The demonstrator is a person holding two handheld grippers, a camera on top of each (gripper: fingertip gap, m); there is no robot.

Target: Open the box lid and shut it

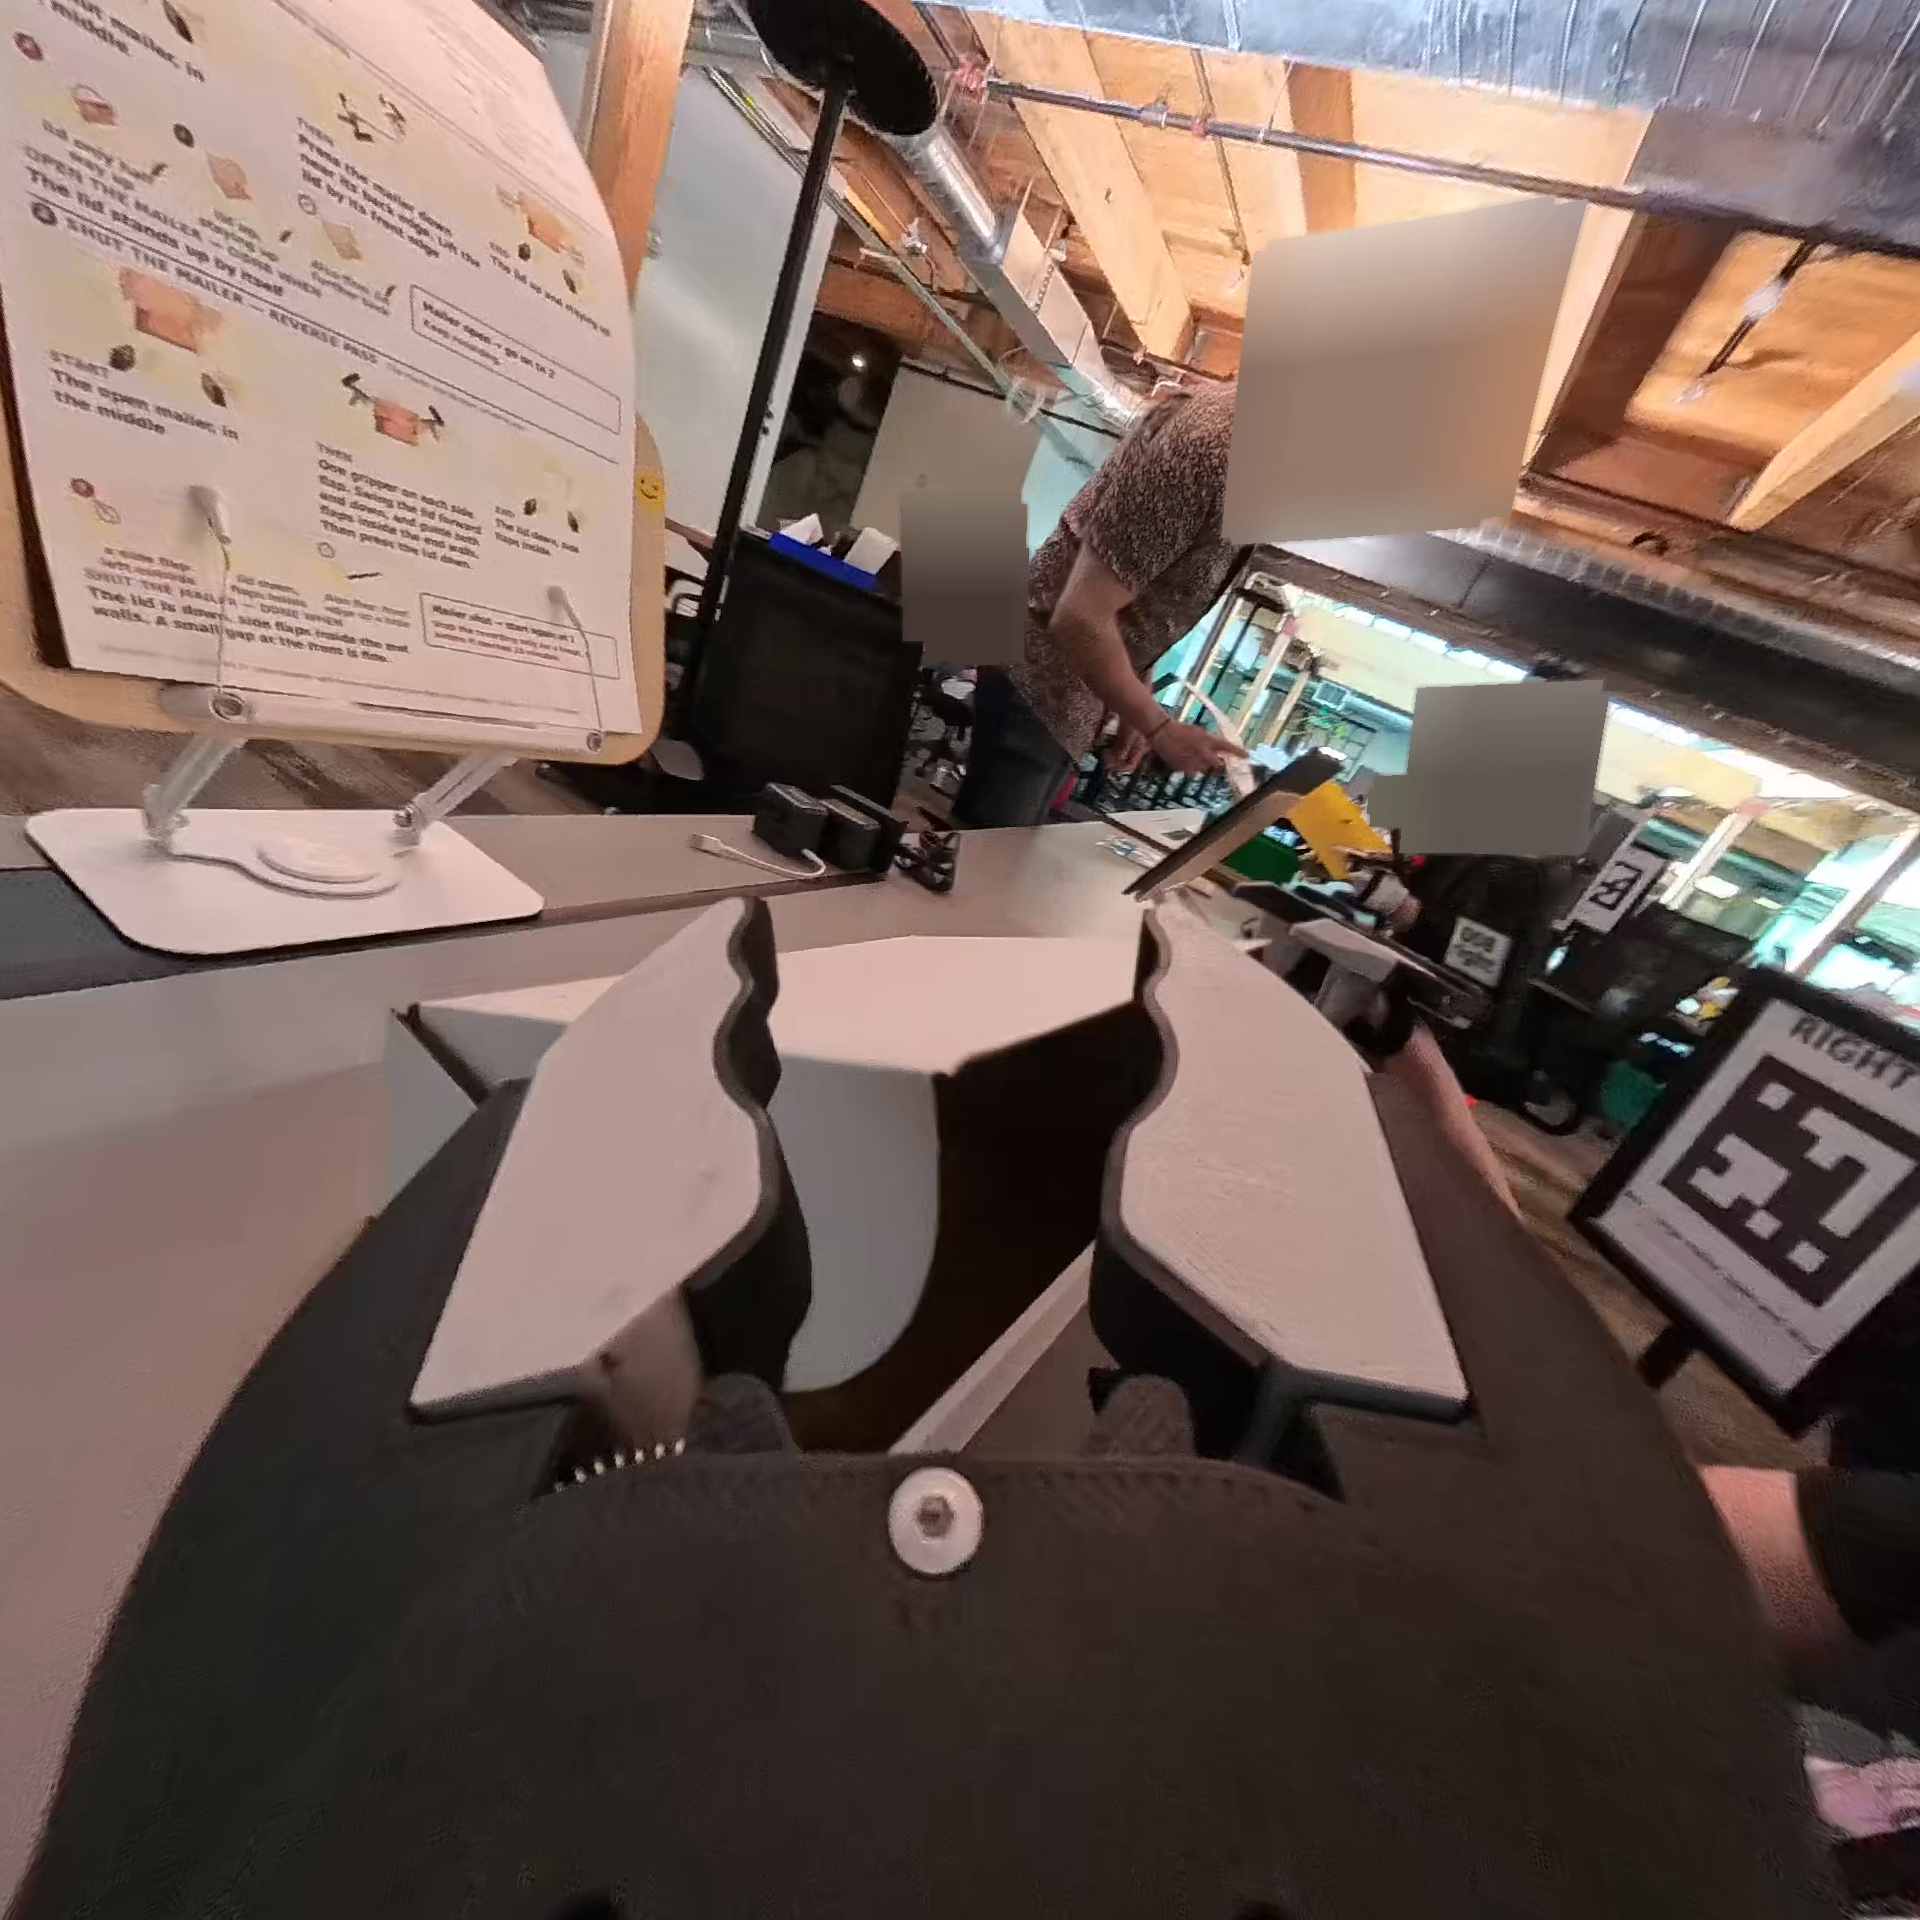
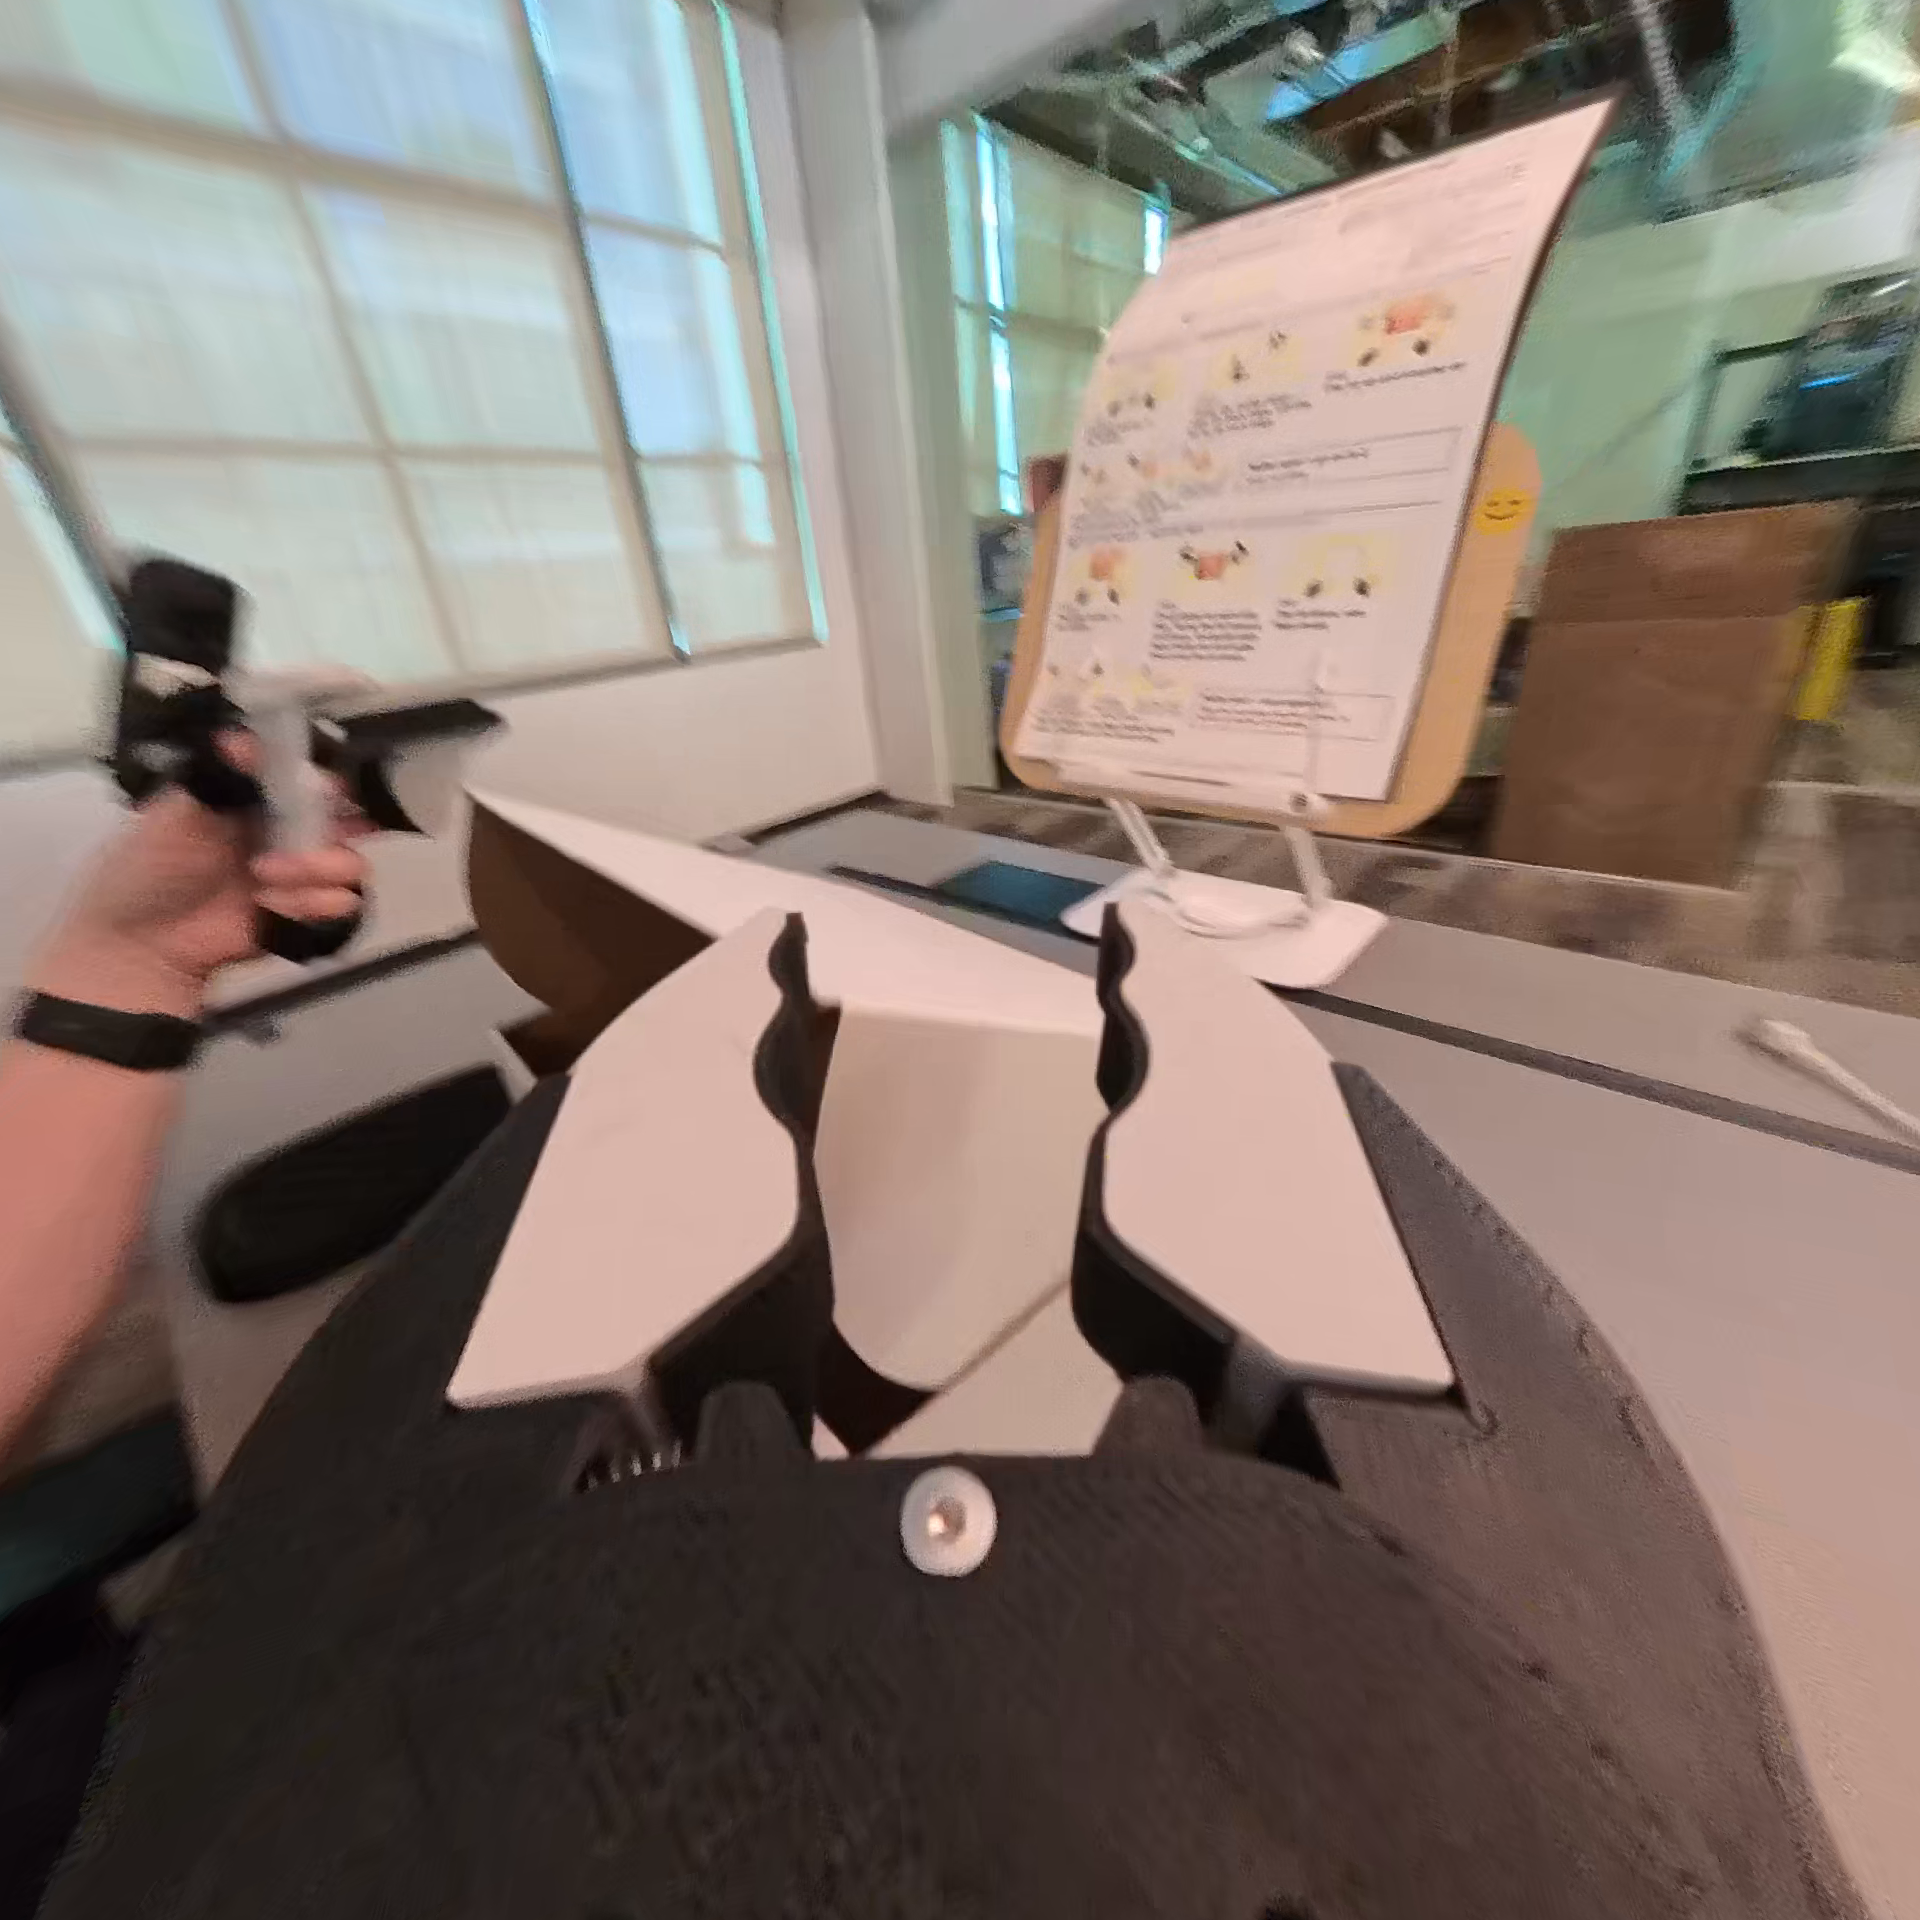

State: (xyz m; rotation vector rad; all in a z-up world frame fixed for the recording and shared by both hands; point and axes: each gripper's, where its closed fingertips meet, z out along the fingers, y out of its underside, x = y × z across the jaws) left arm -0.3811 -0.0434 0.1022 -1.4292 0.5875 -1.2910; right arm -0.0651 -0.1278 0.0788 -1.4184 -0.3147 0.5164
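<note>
The box is a white mailer with a brown inside, on the grey table (image 1: 156,1143). Its lid (image 1: 956,987) is raised and tilted, also seen in the right wrist view (image 2: 790,914). A white side flap (image 1: 862,1195) hangs from the lid beside the dark interior (image 1: 1039,1195). My left gripper (image 1: 951,920) is open, with this flap between its jaws. My right gripper (image 2: 951,925) is open, with the opposite side flap (image 2: 956,1174) between its jaws. Whether any finger touches a flap I cannot tell. The left gripper (image 2: 416,764), hand-held, appears blurred at the box's far side.
A stand with an instruction sheet (image 1: 312,364) (image 2: 1278,499) sits at the table's back on a white base (image 1: 281,873). Black chargers (image 1: 821,831) and a white cable (image 2: 1829,1081) lie on the table. People stand behind. The right gripper's marker tag (image 1: 1766,1174) is at right.
</note>
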